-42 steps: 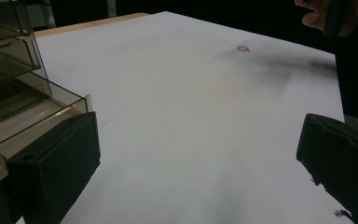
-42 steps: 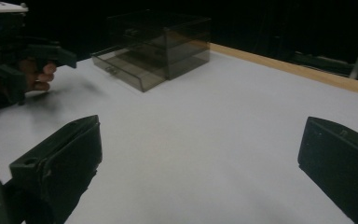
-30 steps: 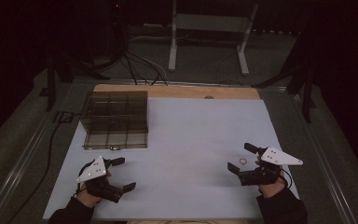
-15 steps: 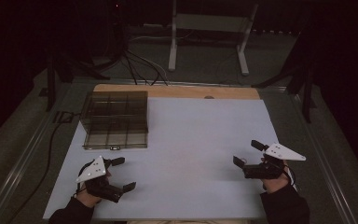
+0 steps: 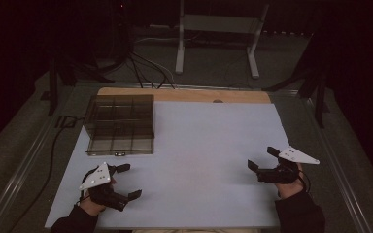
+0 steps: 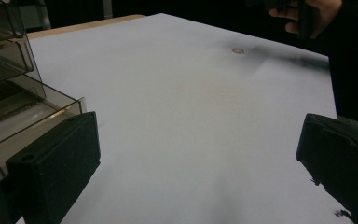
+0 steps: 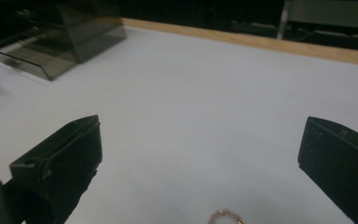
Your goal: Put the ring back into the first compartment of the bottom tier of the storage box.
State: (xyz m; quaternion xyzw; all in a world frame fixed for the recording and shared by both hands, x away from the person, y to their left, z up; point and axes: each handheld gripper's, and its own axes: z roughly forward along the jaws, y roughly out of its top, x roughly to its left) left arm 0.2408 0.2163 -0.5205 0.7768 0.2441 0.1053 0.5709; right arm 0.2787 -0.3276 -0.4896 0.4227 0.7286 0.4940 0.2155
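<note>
My right gripper point(image 5: 263, 163) stands wide open, empty, near the worktop's right edge — a small ring point(image 7: 225, 216), possibly beaded, lies just before its jaws. My left gripper point(image 5: 126, 181) is equally open near the front-left corner. The compartment box point(image 5: 120, 124) sits at the far-left corner.

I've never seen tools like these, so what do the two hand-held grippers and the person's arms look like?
Each gripper, left gripper and right gripper, is black with two blocky, matte jaws and a pale grey three-cornered plate on top. The person's forearms are covered by dark sleeves.
</note>
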